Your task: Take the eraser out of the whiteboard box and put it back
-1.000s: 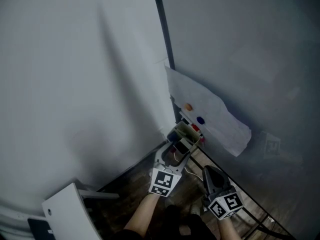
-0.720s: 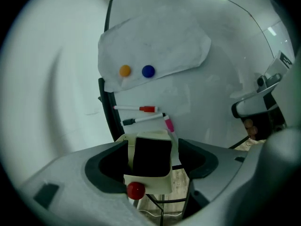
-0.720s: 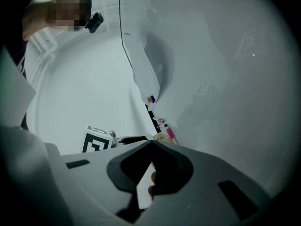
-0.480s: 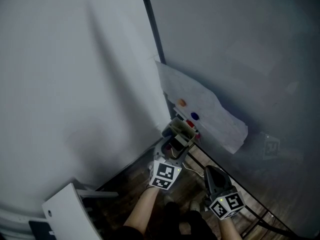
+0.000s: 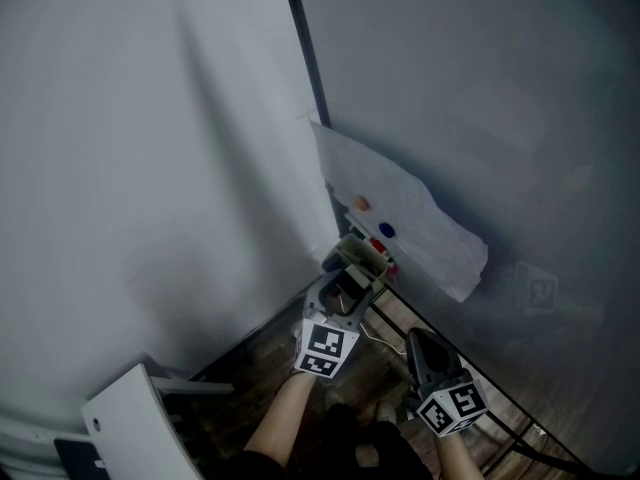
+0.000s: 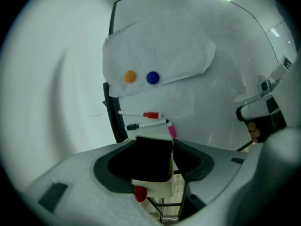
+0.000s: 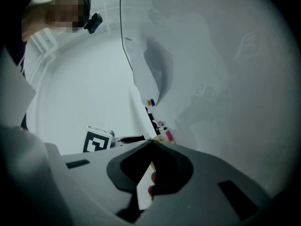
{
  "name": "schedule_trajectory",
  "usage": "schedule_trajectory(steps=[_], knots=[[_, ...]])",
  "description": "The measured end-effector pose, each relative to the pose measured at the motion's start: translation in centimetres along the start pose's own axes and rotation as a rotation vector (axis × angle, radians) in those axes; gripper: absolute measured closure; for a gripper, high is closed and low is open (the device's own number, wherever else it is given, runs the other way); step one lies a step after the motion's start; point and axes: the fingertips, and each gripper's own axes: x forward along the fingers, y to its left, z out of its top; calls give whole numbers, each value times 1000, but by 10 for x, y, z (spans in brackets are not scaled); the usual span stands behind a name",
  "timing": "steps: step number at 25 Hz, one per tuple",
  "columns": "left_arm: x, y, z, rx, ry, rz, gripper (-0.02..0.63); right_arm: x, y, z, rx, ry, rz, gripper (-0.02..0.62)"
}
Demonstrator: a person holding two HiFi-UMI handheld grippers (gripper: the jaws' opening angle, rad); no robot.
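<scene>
Clamping the eraser [image 6: 149,159] at the whiteboard's [image 6: 225,102] lower edge, the left gripper [image 6: 151,144] has just been closing its jaws; the right gripper [image 7: 151,142] is clenched, empty. Removal looks under way; returning it to the box [image 6: 157,187] remains.

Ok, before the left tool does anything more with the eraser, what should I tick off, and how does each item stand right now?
1. Eraser between the left tool's jaws: ok. The jaws have just been closing around it.
2. Pads touching both sides of the eraser: ok, as far as the left gripper view shows.
3. Eraser seated in the whiteboard box or lifted out: cannot tell, the tool hides it.
4. Right tool out of the way: ok. Its jaws are together with nothing between them, and it is held back beside the left.
5. Red-capped marker clear of the eraser: ok. It lies above the eraser, apart from it.
</scene>
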Motion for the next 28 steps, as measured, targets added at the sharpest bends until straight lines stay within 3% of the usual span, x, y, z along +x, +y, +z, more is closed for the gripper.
schedule_trajectory(steps=[7, 14, 21, 28], knots=[[-41, 11, 58, -42, -126, 50, 367, -1, 20, 31, -28, -52, 51, 592], [-110, 10, 113, -28, -267, 143, 367, -7, 51, 62, -82, -114, 167, 592], [-177, -8, 140, -46, -347, 227, 368, -24, 90, 84, -127, -147, 281, 593], [-220, -24, 157, -54, -405, 263, 368, -38, 115, 100, -150, -187, 332, 592]])
